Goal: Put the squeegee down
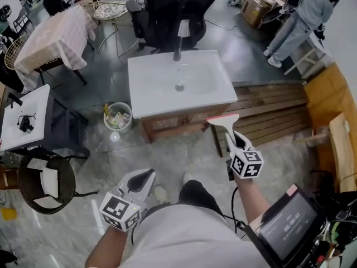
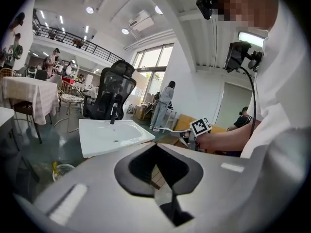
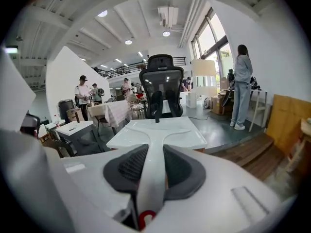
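White plastic squeegee (image 1: 225, 125) with a pink-edged blade sits clamped in our right gripper (image 1: 238, 142), near the white rectangular basin (image 1: 167, 102); our left gripper (image 1: 145, 178) is closed on nothing.

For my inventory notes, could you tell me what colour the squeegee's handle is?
White, with a reddish blade edge; the squeegee shows best in the head view.

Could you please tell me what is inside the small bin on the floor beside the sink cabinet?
The bin holds crumpled, mostly light-coloured rubbish that fills it nearly to the rim. Whatever lies beneath that top layer is covered, as is the bin's bottom.
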